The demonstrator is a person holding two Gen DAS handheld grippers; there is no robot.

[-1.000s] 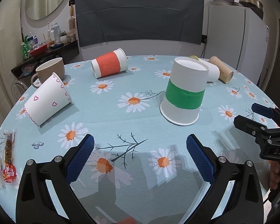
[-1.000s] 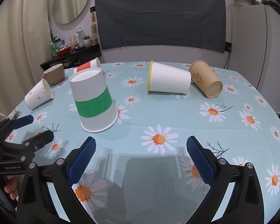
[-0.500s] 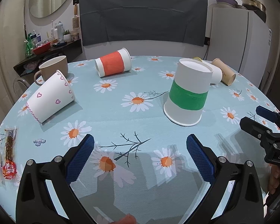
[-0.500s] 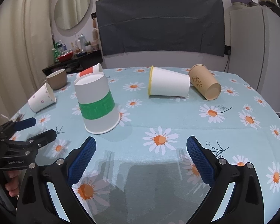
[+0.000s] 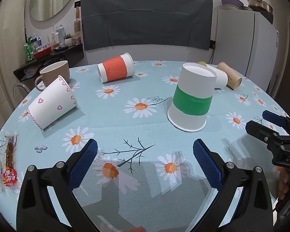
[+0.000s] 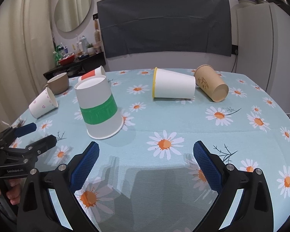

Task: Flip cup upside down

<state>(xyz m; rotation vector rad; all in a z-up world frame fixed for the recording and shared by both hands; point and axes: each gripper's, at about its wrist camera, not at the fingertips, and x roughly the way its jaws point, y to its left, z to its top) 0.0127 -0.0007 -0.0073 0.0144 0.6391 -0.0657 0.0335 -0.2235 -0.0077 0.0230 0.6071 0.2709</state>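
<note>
While both of my tools hang above the near edge of the daisy-print tablecloth (image 5: 114,119), my left gripper (image 5: 145,158) has its blue-padded fingers spread wide with nothing between them, and my right gripper (image 6: 146,159) is spread just as wide and equally bare. Neither touches any cup.

From the left in my left wrist view: a snack packet (image 5: 9,164) with red printing I cannot read lies at the table's edge, then a white cup with purple hearts (image 5: 52,104) on its side, a brown mug (image 5: 56,75) upright behind it, and a cup with an orange band (image 5: 116,70) lying on its side farther back. The green-banded cup (image 5: 192,98) stands mouth down near the middle, well ahead of my fingers. Behind it lie a white cup with a yellow rim (image 6: 174,86) and, just beside that, a brown paper cup (image 6: 212,86) with a small dark print I cannot make out.

My right tool's body shows the letters "DAS"; my left one reads "GenRobot.AI".
</note>
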